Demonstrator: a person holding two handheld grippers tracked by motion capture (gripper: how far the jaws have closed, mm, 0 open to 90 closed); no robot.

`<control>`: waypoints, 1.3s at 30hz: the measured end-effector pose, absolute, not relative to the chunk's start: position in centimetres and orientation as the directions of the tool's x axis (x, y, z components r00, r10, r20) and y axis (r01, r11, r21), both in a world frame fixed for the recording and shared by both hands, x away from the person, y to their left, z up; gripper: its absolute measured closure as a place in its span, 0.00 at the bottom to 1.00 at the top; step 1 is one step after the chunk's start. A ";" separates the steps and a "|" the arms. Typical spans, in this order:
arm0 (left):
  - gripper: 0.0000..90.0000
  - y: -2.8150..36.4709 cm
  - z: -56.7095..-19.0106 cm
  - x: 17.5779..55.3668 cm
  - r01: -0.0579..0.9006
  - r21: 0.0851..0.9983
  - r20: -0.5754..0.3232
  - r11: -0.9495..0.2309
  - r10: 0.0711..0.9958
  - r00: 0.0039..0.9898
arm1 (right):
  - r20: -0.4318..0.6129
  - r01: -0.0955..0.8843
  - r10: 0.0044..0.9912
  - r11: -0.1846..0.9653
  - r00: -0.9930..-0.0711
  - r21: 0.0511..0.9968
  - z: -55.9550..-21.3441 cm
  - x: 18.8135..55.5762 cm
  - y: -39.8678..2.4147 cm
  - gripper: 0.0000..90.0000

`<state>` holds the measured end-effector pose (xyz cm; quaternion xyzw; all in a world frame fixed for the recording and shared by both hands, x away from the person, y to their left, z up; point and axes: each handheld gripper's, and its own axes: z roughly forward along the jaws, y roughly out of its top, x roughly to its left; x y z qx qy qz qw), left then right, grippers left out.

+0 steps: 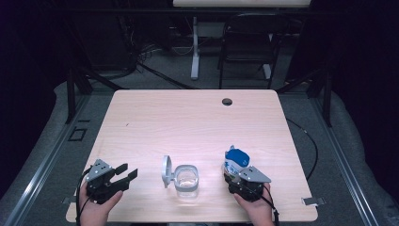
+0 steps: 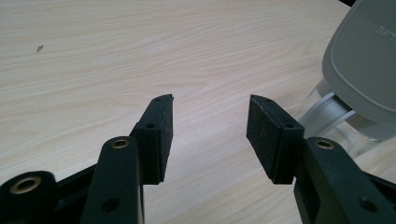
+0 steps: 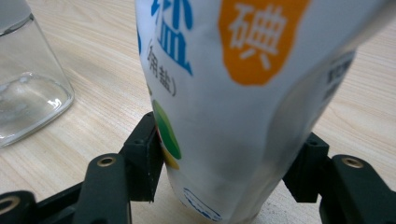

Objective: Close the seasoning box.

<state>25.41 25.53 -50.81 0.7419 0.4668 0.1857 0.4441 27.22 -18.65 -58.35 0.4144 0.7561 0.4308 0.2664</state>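
R gripper (image 1: 242, 181) clamped on salt bag (image 1: 236, 162) low on body, near front-right of table (image 1: 197, 117); bag upright, blue top. Soft pouch w/ loose grains, prob. light-to-medium, skin slick and squashy, sags if pinched high; best held low/mid where filled, firm squeeze. L gripper (image 1: 123, 173) jaws wide apart, nothing between, hovering front-left. Glass jar (image 1: 187, 179) w/ hinged grey lid (image 1: 166, 171) flipped open, between the grippers, near bag but apart. Jar fragile, tips easily; raised lid on L side could snag L gripper.

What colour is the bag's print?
White bag with blue characters, an orange patch, a green dot; clearest in the right gripper view.
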 end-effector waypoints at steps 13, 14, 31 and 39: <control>0.57 25.5 -50.8 25.4 0.527 0.833 -0.138 -0.170 0.858 0.495 | -0.040 0.393 0.859 0.274 -0.510 0.878 -58.4 27.1 -18.6 0.46; 0.57 25.5 -50.8 25.4 0.527 0.832 -0.138 -0.171 0.858 0.495 | -0.046 0.393 0.859 0.281 -0.510 0.876 -58.4 27.0 -18.6 0.46; 0.57 25.5 -50.8 25.4 0.525 0.833 -0.133 -0.173 0.859 0.494 | -0.086 0.353 0.863 0.292 -0.497 0.889 -57.3 26.5 -18.8 0.47; 0.57 25.5 -50.8 25.3 0.526 0.834 -0.137 -0.168 0.860 0.492 | -0.108 0.343 0.860 0.310 -0.498 0.887 -56.5 26.2 -18.8 0.47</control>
